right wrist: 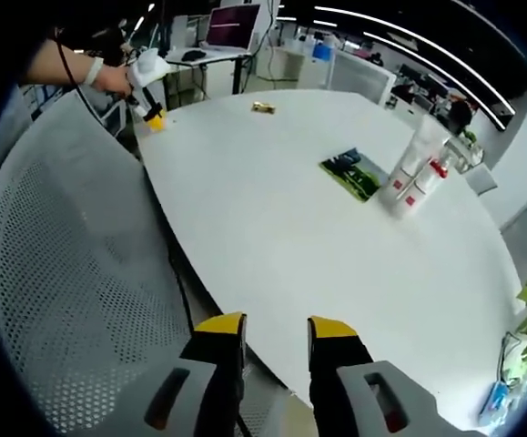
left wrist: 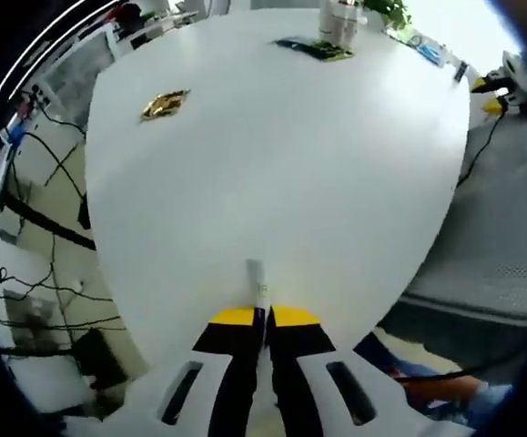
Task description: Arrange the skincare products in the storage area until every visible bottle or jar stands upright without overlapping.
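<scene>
A: What is held, and where are the bottles?

B: The left gripper (left wrist: 264,320) is clamped on a slim white tube (left wrist: 258,282), seen in the left gripper view over the near edge of the table (left wrist: 272,164). The right gripper (right wrist: 277,330) is seen with its jaws apart and nothing between them. In the right gripper view the bottles (right wrist: 415,169) are grouped at the far side of the table, just beside a card (right wrist: 351,173). The left gripper is also seen there, at the far left edge, with a hand (right wrist: 108,80) on it.

A: How should the step be done well?

B: The tube is probably meant to be carried to the group. It should be set down on its base in a bare spot beside the bottles, not touching them, and released only once it is steady. Being so thin, it is likely to tip.

A: What cannot be made out?

B: The tube's lower end is hidden by the jaws, so which end is the base cannot be told. The bottles are small and blurred; their count, and whether one leans on another, is unclear. A gold wrapper (left wrist: 165,104) lies well apart; what it is cannot be told.
</scene>
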{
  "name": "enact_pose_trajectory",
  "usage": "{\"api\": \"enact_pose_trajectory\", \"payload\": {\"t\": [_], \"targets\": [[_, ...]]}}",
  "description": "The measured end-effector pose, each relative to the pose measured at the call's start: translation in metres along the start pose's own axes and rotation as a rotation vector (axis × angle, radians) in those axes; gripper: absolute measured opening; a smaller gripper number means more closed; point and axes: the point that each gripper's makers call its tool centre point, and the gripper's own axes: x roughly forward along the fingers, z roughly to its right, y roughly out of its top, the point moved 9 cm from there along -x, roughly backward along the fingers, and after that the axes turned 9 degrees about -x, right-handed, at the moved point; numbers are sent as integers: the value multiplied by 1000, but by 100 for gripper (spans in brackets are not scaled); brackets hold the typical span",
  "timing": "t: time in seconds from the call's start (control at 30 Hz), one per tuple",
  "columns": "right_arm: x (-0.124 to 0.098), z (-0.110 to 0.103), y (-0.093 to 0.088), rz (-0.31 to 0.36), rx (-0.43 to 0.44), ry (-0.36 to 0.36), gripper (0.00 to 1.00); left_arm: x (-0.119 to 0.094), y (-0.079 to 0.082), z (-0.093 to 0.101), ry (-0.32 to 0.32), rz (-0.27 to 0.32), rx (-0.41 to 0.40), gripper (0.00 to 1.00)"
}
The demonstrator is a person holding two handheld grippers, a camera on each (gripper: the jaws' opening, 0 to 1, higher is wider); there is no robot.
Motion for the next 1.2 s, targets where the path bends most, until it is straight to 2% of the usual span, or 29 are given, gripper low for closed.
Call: {"api": "enact_pose_trajectory", "payload": {"t": [0.03, 0.1, 0.17, 0.2, 0.3, 0.4, 0.47, 0.5, 0.6, 0.63, 0.77, 0.83, 0.93, 1.03, 1.07, 1.1, 1.13, 1.2], "targets": [[0, 0, 0, -2, -9, 5, 20, -1, 0, 0, -4, -1, -32, 0], [0, -3, 1, -6, -25, 13, 20, -5, 4, 4, -16, 42, -60, 0], [1, -3, 2, -7, -34, 16, 20, -14, 14, 12, -54, 98, -123, 0], [1, -2, 2, -6, -37, 15, 20, -20, 22, 17, -59, 143, -135, 0], [1, -2, 2, -6, -38, 17, 21, -36, 40, 31, -87, 211, -175, 0], [1, -3, 1, -10, -37, 20, 21, -55, 58, 58, -136, 285, -215, 0], [1, -2, 0, -13, -32, 21, 21, -65, 68, 75, -196, 347, -204, 0], [1, -2, -1, -12, -20, 23, 21, -69, 71, 83, -204, 358, -223, 0], [1, -2, 0, 1, -14, 25, 21, -84, 84, 117, -255, 418, -176, 0], [1, -3, 0, 1, -16, 29, 21, -87, 85, 129, -291, 424, -141, 0], [2, -5, 0, -17, -56, 28, 20, -90, 87, 154, -344, 449, -139, 0], [2, -4, -1, -20, -64, 30, 19, -90, 83, 171, -365, 467, -49, 0], [2, -2, -3, -22, -53, 25, 18, -80, 71, 188, -376, 448, -62, 0], [0, 2, -5, -14, -31, 8, 16, -75, 63, 205, -365, 456, -60, 0], [0, 3, -7, -19, -20, 4, 16, -75, 63, 206, -303, 450, 34, 0], [0, 4, -8, -23, -13, 0, 17, -77, 65, 208, -275, 464, 79, 0], [1, 4, -9, -30, 2, -1, 17, -78, 67, 210, -283, 486, 80, 0], [0, 3, -7, -24, -8, -3, 17, -81, 74, 210, -279, 526, 22, 0]]}}
